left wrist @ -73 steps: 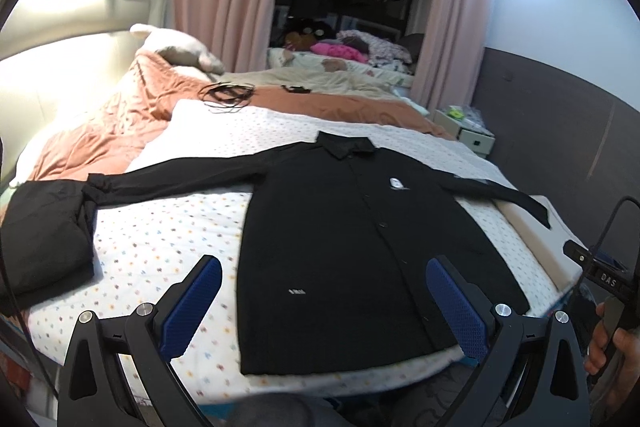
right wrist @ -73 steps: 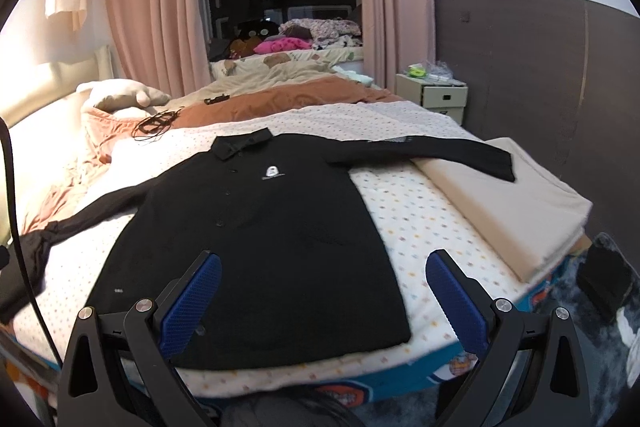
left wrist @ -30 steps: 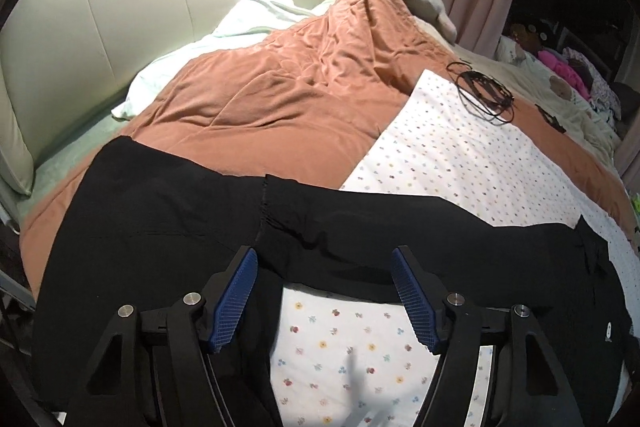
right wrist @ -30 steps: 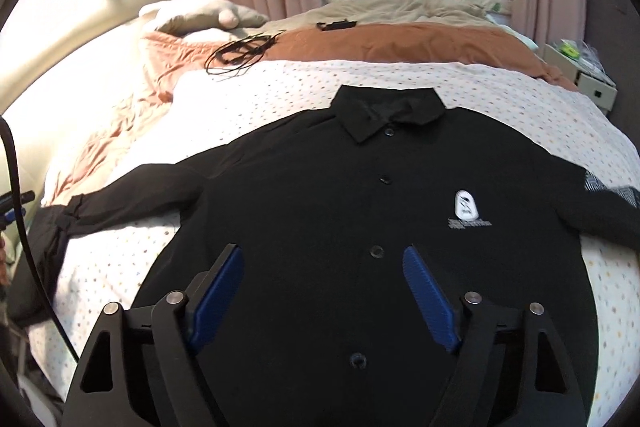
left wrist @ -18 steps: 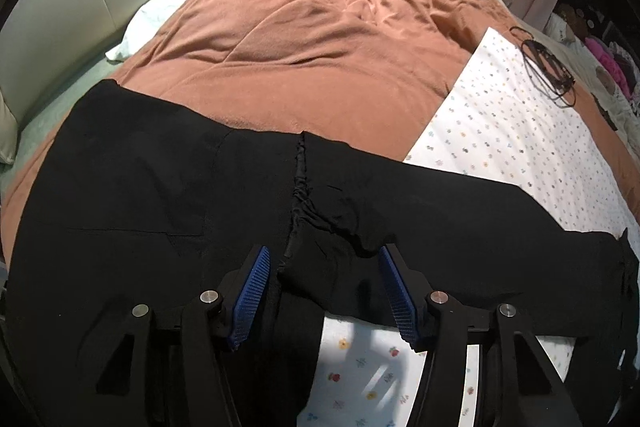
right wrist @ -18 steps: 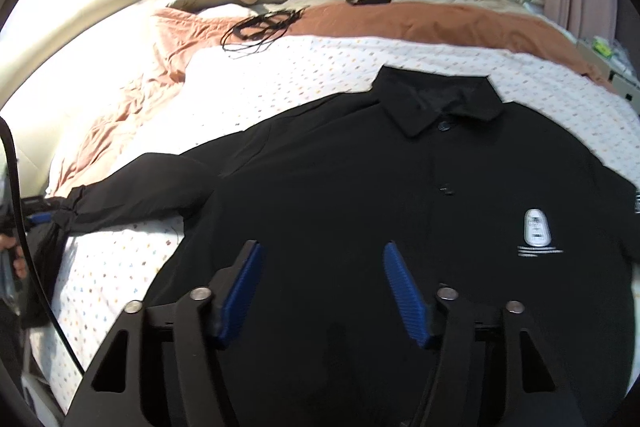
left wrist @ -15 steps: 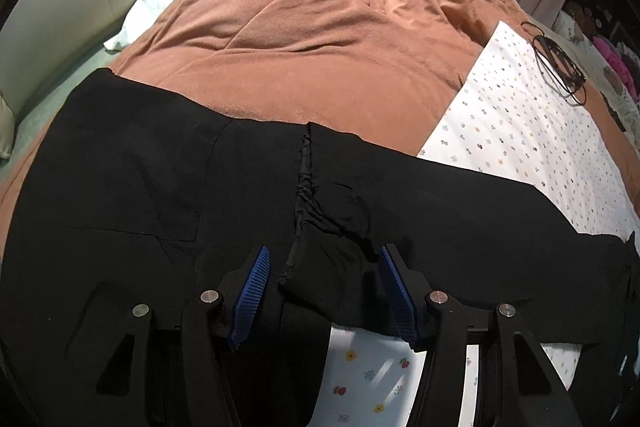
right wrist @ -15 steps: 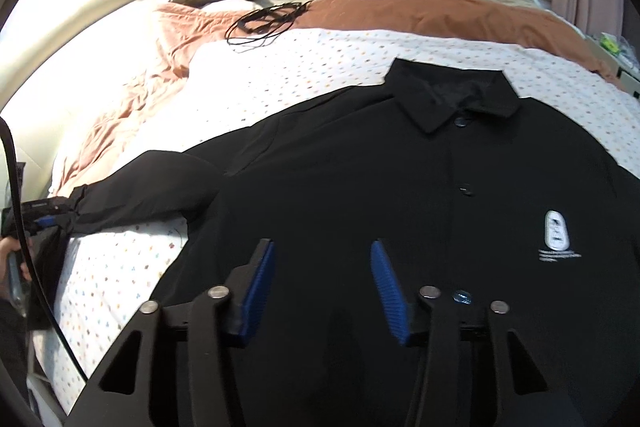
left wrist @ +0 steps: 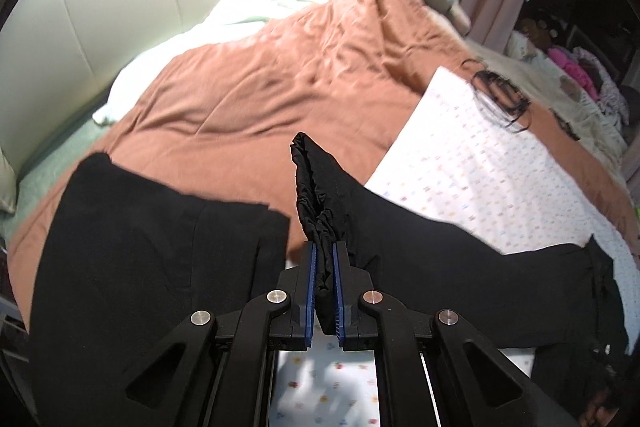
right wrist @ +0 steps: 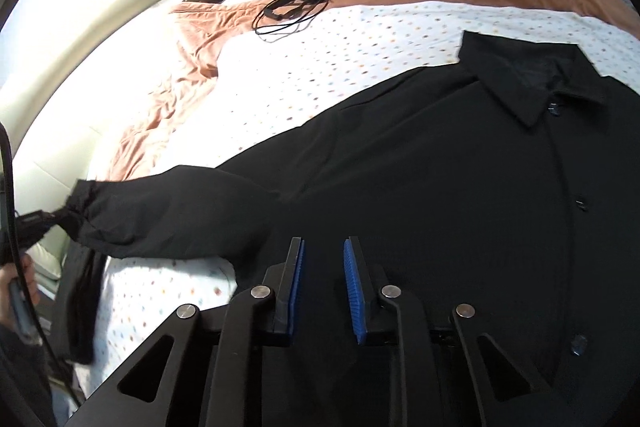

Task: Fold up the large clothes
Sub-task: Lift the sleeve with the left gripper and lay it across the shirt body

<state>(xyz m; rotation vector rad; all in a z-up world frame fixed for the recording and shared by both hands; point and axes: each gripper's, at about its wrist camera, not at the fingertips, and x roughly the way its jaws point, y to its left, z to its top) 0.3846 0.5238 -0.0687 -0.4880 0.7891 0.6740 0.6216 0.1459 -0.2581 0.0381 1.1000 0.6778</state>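
Where half a second ago our left gripper (left wrist: 324, 259) still straddled the flat cuff with its blue pads apart, it is now clamped on the cuff (left wrist: 316, 195) of the black shirt (right wrist: 460, 187), and the gathered fabric stands up off the orange blanket (left wrist: 248, 95) between the pads. That tells us the first sleeve grasp is made; we judge the next move is to carry this sleeve (right wrist: 168, 211) across the shirt's body toward the buttons.

Our right gripper (right wrist: 323, 283) has narrowed over the same half second but holds nothing: a clear gap shows between its pads, which hover low over the shirt's chest near the armpit. The shirt lies face up on the dotted sheet (right wrist: 360, 39), collar toward the far edge of the bed, its sleeve stretched toward the bed's headboard side.

We cannot tell whether the right pads touch the cloth. The shirt's hem and other sleeve are cut off, and a second black garment (left wrist: 140, 247) beside the cuff blurs into shadow at its near edge.
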